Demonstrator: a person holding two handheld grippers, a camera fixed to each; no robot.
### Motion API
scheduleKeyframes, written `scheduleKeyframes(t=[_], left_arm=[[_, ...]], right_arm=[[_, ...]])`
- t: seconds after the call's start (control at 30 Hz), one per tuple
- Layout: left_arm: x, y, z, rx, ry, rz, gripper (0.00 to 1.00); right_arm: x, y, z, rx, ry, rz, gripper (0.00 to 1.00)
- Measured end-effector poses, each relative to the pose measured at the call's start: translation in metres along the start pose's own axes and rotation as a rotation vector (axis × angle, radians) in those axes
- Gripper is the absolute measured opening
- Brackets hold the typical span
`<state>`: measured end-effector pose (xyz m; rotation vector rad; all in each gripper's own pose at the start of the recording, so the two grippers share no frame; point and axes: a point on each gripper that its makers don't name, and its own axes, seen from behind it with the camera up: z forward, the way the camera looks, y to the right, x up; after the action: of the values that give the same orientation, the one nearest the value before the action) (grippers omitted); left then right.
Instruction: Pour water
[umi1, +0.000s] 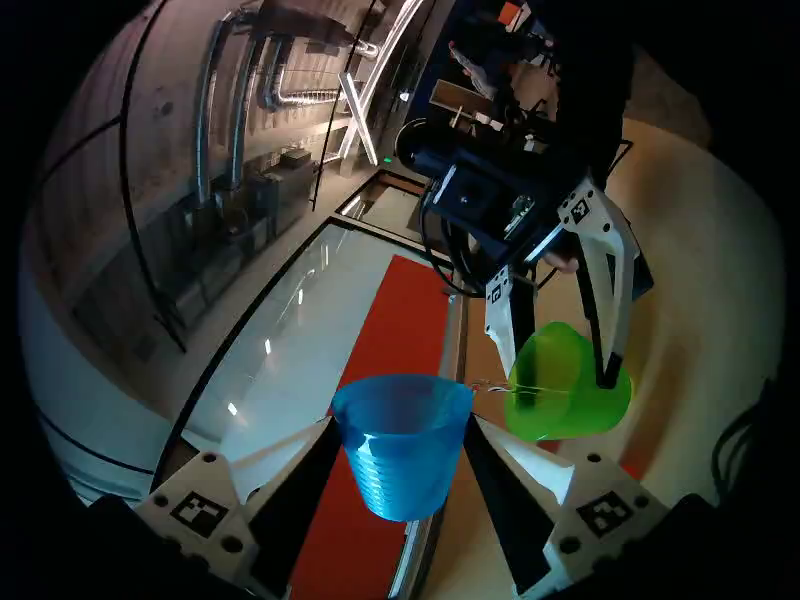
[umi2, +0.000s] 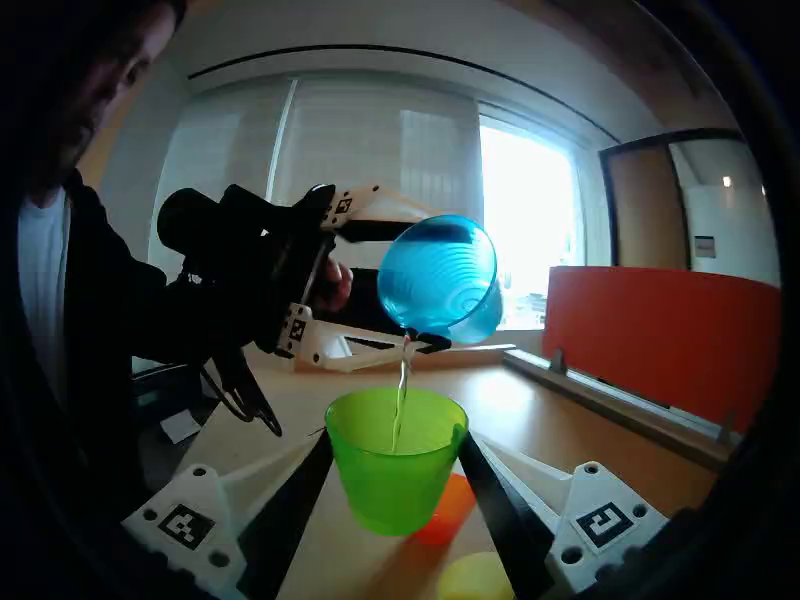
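Now the left tongs (umi1: 400, 425) pinch the blue cup (umi2: 440, 280), tipped just above the green cup (umi2: 395, 490), which the right tongs (umi2: 395, 440) pinch upright below it; water (umi2: 401, 390) falls between them.

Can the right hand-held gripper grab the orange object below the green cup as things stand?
Probably not. The right hand-held gripper is shut on the green cup, which is catching water from the tilted blue cup, so it has no free grip; the orange object lies beneath that cup.
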<state>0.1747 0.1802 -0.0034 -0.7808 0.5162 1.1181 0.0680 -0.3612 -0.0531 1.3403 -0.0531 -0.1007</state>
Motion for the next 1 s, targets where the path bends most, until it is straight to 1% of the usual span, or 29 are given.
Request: scheduleKeyframes(t=[0.1, 0.4, 1.0], left_arm=[[0.0005, 0.0018, 0.0007, -0.006, 0.002, 0.006, 0.85], [-0.0007, -0.0016, 0.0014, 0.001, 0.0, 0.024, 0.84], [0.0013, -0.0041, 0.0006, 0.008, -0.004, 0.061, 0.84]], right_arm=[[0.0005, 0.0002, -0.0003, -0.001, 0.003, -0.001, 0.9], [0.003, -0.0005, 0.0006, -0.001, 0.003, -0.004, 0.9], [0.0039, -0.001, 0.0014, -0.003, 0.003, -0.011, 0.9]])
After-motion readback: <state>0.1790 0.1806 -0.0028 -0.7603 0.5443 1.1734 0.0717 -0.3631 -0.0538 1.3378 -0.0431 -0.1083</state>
